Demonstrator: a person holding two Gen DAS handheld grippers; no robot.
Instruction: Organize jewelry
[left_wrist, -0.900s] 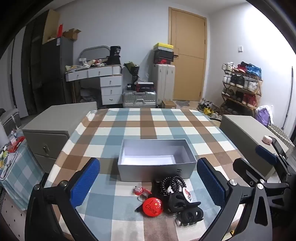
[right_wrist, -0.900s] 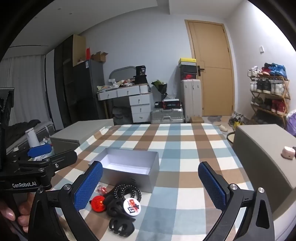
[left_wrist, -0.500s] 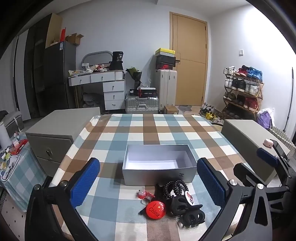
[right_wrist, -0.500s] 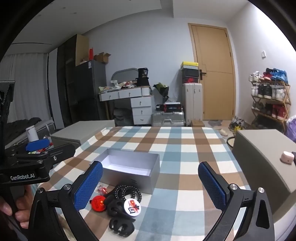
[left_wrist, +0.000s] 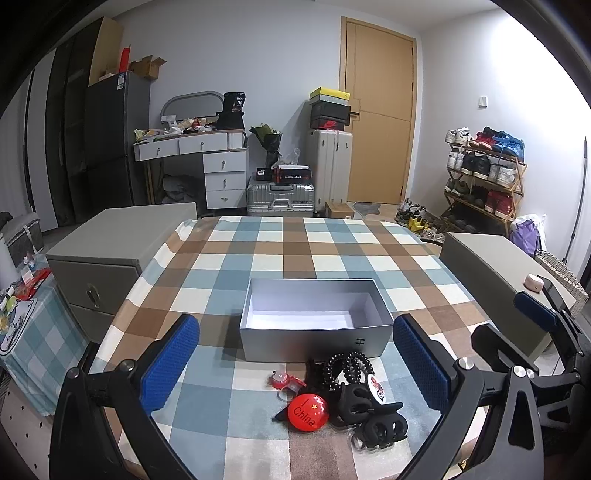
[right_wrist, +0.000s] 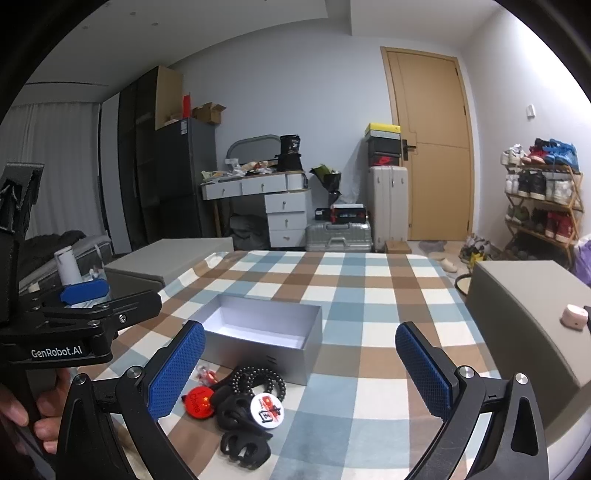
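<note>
— Both cameras tipped up a bit; nothing on the table moved.
— Are the grippers holding anything?
— No. The left gripper and right gripper are wide apart.
— Where's the jewelry?
— The pile lies between the left gripper's fingers, just in front of the box.

Grey open box: you have one, centre of the frame.
Black claw clips: two, lower centre.
Round badges: two, the red one lower centre and the white one beside the clips.
Black beaded ring: one that you can make out, just below the box.
Small red trinket: one, left of the ring.
Grippers: two, the left gripper and the right gripper.
</note>
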